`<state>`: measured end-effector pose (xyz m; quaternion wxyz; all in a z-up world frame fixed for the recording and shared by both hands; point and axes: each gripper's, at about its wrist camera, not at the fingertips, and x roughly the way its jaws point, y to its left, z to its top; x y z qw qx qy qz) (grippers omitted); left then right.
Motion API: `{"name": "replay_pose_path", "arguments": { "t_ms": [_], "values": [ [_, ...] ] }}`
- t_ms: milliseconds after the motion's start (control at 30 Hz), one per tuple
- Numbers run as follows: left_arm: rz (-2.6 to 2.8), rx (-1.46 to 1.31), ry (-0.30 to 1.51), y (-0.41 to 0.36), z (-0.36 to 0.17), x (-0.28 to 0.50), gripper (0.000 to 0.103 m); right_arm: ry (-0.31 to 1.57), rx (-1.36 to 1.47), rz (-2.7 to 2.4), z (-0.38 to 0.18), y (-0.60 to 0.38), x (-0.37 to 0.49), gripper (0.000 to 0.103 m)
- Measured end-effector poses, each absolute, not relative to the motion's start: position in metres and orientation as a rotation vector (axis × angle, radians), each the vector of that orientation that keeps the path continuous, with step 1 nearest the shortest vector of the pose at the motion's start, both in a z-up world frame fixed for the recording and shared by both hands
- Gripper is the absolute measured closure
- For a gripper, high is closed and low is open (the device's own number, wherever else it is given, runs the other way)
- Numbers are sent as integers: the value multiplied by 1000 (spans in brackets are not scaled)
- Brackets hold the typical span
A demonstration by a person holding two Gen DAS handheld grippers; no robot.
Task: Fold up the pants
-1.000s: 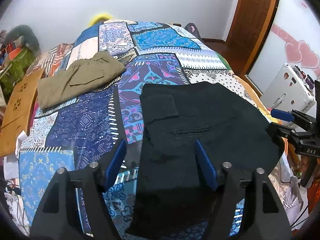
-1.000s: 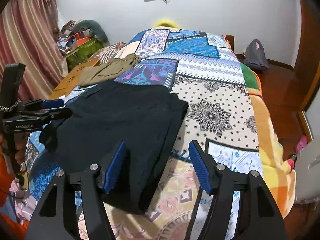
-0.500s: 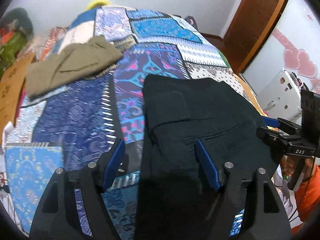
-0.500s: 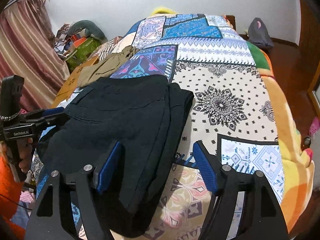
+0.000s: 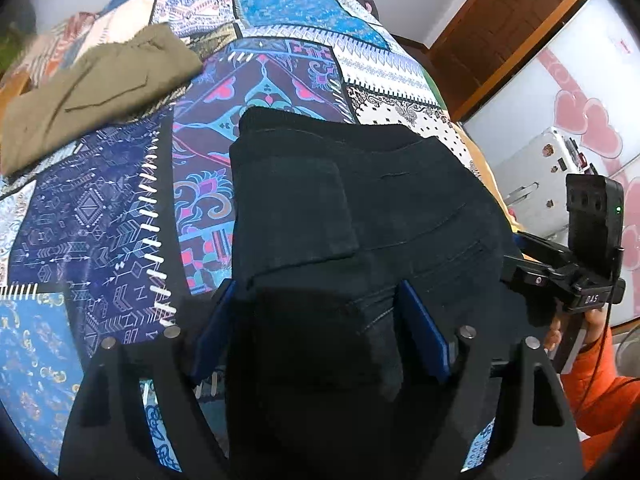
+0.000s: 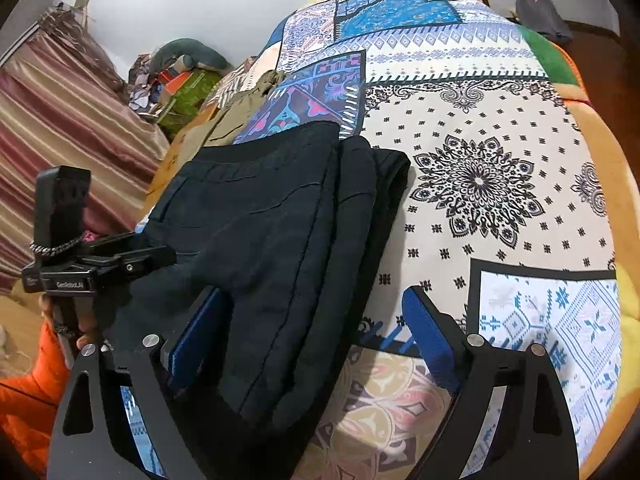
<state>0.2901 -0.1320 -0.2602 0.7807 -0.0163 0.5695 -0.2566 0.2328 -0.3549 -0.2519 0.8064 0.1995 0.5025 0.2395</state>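
Black pants [image 5: 360, 216] lie folded in layers on the patterned bedspread [image 5: 100, 220], back pocket up. My left gripper [image 5: 316, 316] is open, its blue pads straddling the near end of the pants. My right gripper [image 6: 316, 320] is open too, its left pad over the black pants [image 6: 272, 232] and its right pad over the bedspread [image 6: 500, 160]. Each gripper shows in the other's view, low at the pants' side edges: the right one [image 5: 560, 280] and the left one [image 6: 100, 264].
Folded olive-brown pants [image 5: 92, 88] lie on the far left of the bed, also seen in the right wrist view [image 6: 240, 116]. A striped curtain [image 6: 60, 140] and a clutter pile [image 6: 176, 76] stand left of the bed. A wooden door [image 5: 500, 28] and a white appliance [image 5: 548, 168] stand right.
Both grippers have moved forward and down toward the black pants, which now fill more of each view. Both stay open.
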Motion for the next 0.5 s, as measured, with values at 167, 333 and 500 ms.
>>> {"name": "replay_pose_path", "arguments": {
  "t_ms": [167, 333, 500],
  "values": [
    [-578, -53, 1238, -135, -264, 296, 22, 1080, 414, 557, -255, -347, 241, 12],
    [-581, -5, 1193, -141, -258, 296, 36, 1080, 374, 598, -254, -336, 250, 15],
    [-540, 26, 1154, -143, -251, 296, 46, 1059, 358, 606, -249, -331, 249, 33]
  ]
}}
